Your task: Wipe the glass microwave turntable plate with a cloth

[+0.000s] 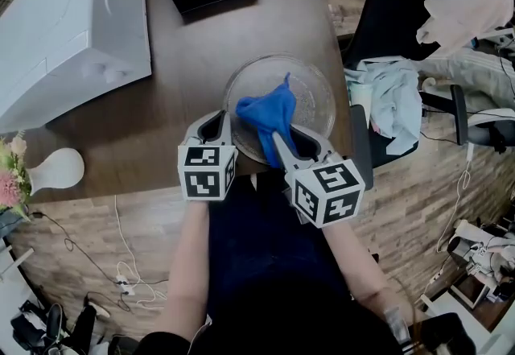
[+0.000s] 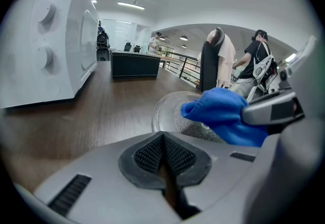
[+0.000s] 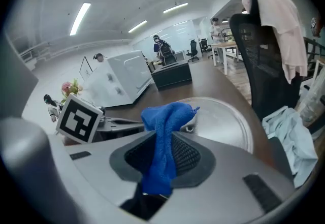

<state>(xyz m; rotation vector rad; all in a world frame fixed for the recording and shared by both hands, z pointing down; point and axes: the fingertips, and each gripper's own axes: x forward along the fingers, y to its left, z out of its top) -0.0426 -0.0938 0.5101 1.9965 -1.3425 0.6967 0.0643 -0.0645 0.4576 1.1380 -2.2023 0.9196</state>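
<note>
- While your right claw (image 3: 162, 154) is clamped on the blue cloth (image 3: 167, 116), the cloth's bunched end lies over the near-left part of the plate (image 1: 315, 96).
- The plate sits near the front edge of the worktop (image 1: 185, 55).
- Your left claw (image 2: 163, 156) is closed on nothing, just beside the plate's left rim.
- Bare glass lies ahead and right of the cloth, so the right claw is better placed to sweep that way.

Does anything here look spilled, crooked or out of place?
Nothing spilled or broken. The round clear glass turntable plate does lie in the brown wooden table's near right corner, rim almost at the edge. The right gripper pinches a bunched blue cloth over it.
</note>
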